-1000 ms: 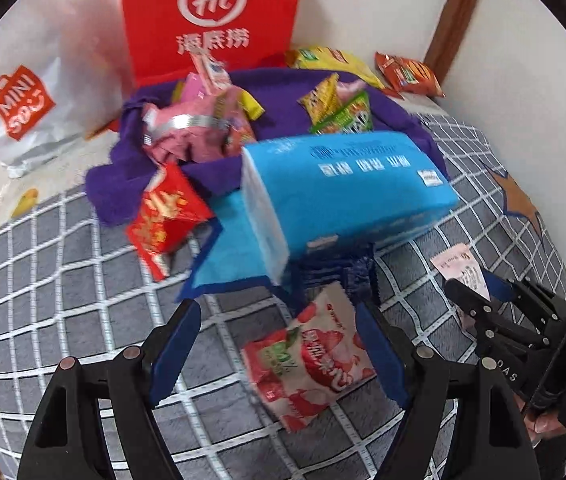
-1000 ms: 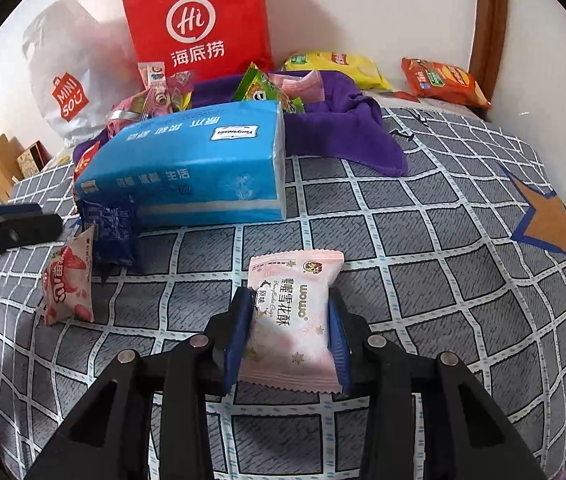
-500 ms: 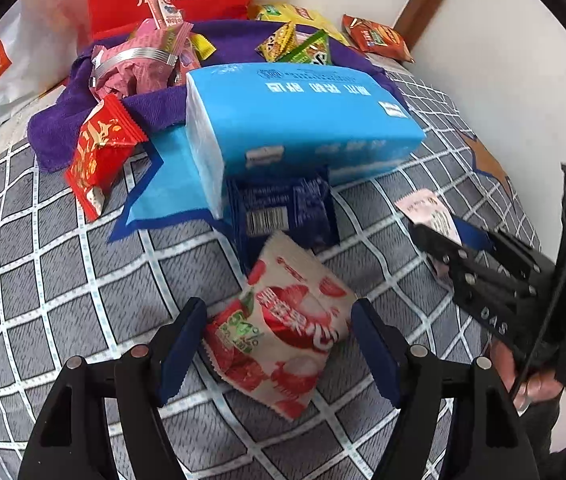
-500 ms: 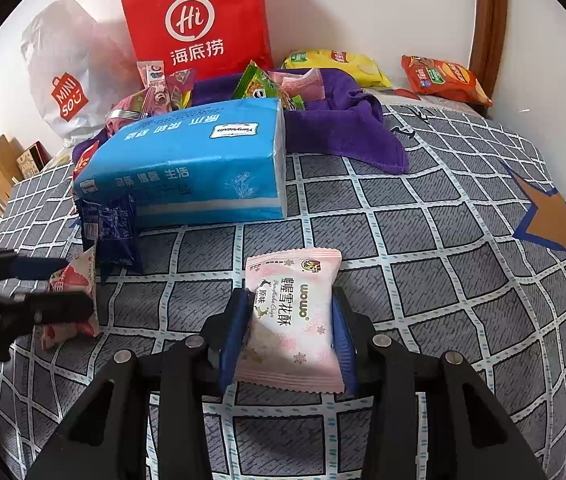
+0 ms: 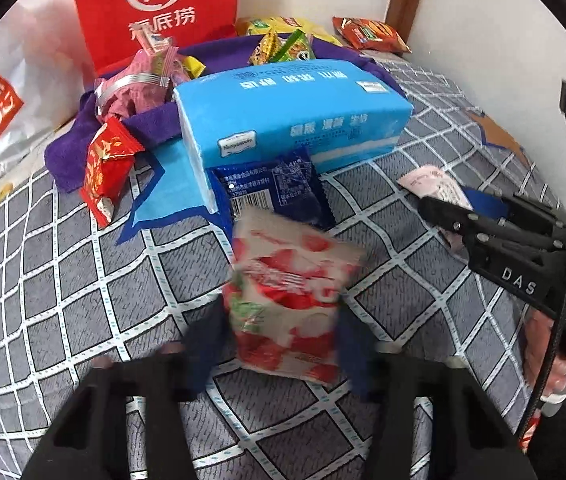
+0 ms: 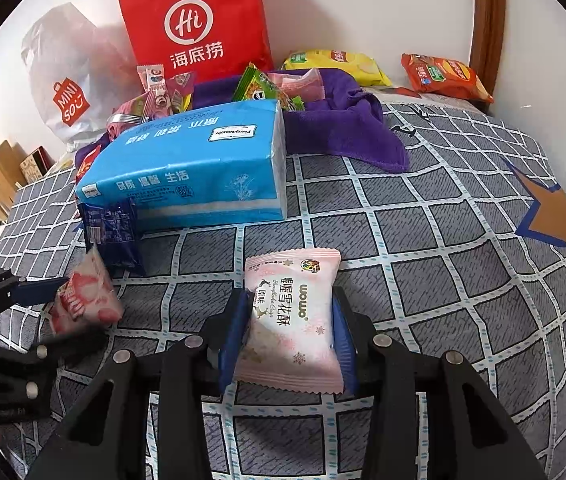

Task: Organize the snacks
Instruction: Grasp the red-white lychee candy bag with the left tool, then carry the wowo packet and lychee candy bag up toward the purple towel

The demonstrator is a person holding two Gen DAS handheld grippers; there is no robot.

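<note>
My left gripper [image 5: 279, 340] is closed around a red-and-white strawberry snack packet [image 5: 287, 300], which tilts up off the checked bedcover; the packet and fingers are blurred. The packet also shows in the right wrist view [image 6: 83, 300]. My right gripper [image 6: 289, 336] is shut on a pink snowflake-crisp packet [image 6: 293, 316], which also shows at the right of the left wrist view [image 5: 435, 184]. A dark blue packet [image 5: 275, 192] leans on a blue tissue pack [image 5: 295, 112].
A purple towel [image 6: 347, 128] holds several snacks behind the tissue pack. A red packet [image 5: 107, 168] lies left of it. A red Hi paper bag [image 6: 195, 20] and white Miniso bag [image 6: 63, 80] stand by the wall. Yellow [image 6: 335, 64] and orange [image 6: 443, 76] chip bags lie at the back.
My left gripper has narrowed from wide open onto the strawberry packet and raised it. The right gripper has stayed shut on the pink packet, hardly moving.
</note>
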